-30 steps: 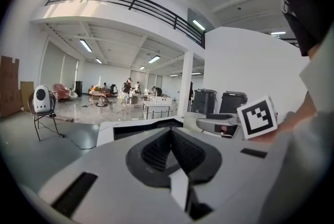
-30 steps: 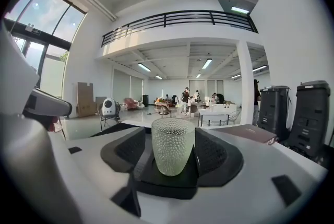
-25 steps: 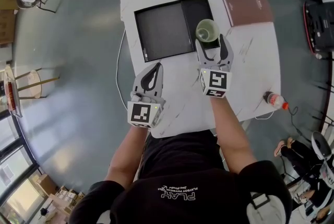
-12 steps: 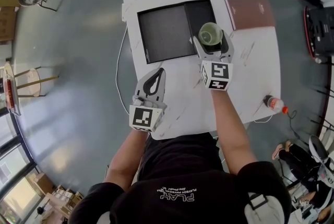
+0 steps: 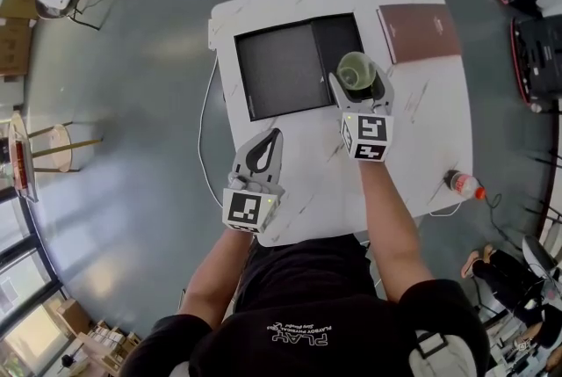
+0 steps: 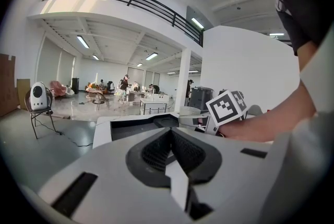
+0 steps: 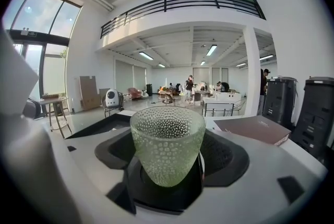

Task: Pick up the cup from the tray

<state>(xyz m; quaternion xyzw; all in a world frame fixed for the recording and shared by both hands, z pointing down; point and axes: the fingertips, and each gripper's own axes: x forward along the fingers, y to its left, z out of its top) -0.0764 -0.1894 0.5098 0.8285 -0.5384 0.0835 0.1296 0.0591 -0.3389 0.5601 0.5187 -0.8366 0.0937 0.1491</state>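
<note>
R tongs (image 7: 167, 165): jaws v. wide and closing in at this moment, w/ the cup (image 7: 167, 137) standing upright btw them. It's pale green dimpled glass, mouth up. Pads sit close on either side of its lower half, but no clear squeeze on it shows, so not a firm grip. In the head view the cup is at the right end of the dark tray (image 5: 281, 68), in the darker right-hand section near its front edge. Can't tell whether the base rests on the tray or is just off it. L tongs (image 6: 171, 133): jaws shut tip to tip, nothing btw them, holding nothing, over the white table (image 5: 421, 129) just in front of the tray, apart from the cup and the R tongs.
</note>
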